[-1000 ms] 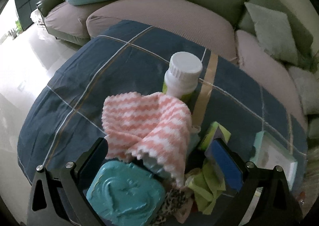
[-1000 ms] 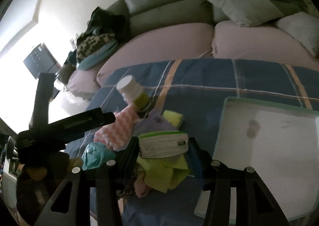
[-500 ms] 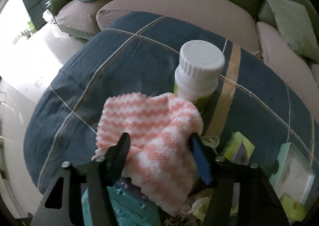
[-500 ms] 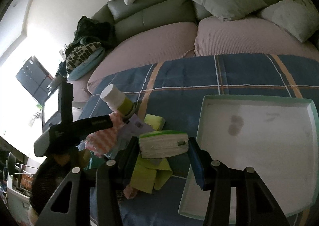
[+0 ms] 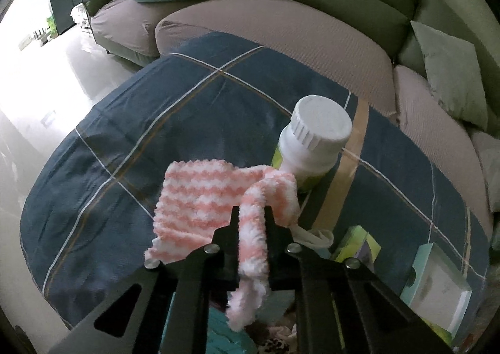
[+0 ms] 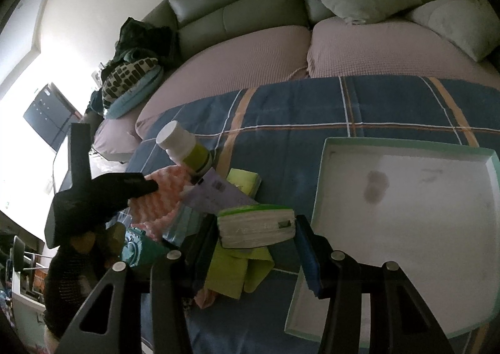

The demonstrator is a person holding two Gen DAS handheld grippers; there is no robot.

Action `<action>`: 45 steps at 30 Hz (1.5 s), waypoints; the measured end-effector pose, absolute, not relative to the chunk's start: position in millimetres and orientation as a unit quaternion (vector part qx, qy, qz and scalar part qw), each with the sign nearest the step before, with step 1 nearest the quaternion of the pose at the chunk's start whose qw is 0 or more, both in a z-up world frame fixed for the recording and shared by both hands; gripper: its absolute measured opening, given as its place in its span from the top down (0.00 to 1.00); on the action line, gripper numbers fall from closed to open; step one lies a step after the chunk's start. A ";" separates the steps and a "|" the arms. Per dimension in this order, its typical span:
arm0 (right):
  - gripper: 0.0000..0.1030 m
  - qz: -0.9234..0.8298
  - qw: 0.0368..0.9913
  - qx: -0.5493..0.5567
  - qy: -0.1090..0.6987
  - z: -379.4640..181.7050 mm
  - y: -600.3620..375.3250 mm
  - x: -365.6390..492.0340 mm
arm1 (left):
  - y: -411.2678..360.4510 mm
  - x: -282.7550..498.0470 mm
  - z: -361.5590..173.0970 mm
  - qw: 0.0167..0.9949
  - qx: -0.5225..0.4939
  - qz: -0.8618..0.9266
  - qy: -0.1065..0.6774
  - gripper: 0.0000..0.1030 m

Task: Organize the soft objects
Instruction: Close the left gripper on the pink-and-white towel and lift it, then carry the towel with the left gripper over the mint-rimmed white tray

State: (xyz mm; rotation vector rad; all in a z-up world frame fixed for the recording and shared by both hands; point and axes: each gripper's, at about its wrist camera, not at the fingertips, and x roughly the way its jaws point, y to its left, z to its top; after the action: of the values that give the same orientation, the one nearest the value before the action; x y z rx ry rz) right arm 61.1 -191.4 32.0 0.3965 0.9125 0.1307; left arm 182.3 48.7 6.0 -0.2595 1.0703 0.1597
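The left gripper (image 5: 252, 230) is clamped on a bunched fold of the pink-and-white striped cloth (image 5: 200, 204), the jaws drawn nearly together with the fluffy fabric squeezed between them. The rest of the cloth is spread on the blue plaid cover (image 5: 162, 110) toward ten o'clock of the jaws, and one corner is draped against the white-capped bottle (image 5: 312, 141) at one o'clock. A loose tail hangs below the pinch.

The right gripper (image 6: 256, 229) is closed on a folded white pad with a green edge (image 6: 256, 224), held level between jaws set partly apart. The mint-rimmed tray (image 6: 328, 166) lies at two o'clock of it and appears empty. A yellow-green cloth (image 6: 237, 269) is crumpled directly beneath the pad.

The step in hand is judged to be the lifting of the striped cloth from the clutter. A straight, slow rise is advised, so that the draped corner is slid off the bottle rather than dragged across it; the bottle stands tall and could be tipped. The pinch is deep enough, it seems, but the hanging tail should be kept clear of the teal object (image 6: 134, 247) below. The pad may be carried toward the tray only once the paths of the two hands are seen not to cross.
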 end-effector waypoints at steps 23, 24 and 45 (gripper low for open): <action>0.49 0.059 0.878 0.201 0.431 34.3 -195.7 57.6 | 68.3 137.1 88.7 0.915 -0.167 0.039 0.365 0.93; 0.49 0.059 0.878 0.201 0.430 35.0 -196.1 57.2 | 67.6 133.6 94.4 0.918 -0.166 0.033 0.358 0.93; 0.49 -0.011 0.905 0.232 0.356 78.5 -260.9 21.6 | -16.7 67.4 167.5 0.952 -0.103 -0.122 0.260 0.92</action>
State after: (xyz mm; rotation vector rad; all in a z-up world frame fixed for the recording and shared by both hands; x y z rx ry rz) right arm 21.6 -260.9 78.5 0.4784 0.7349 -0.0224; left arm 67.4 -16.7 167.5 -0.2090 0.5278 -0.2485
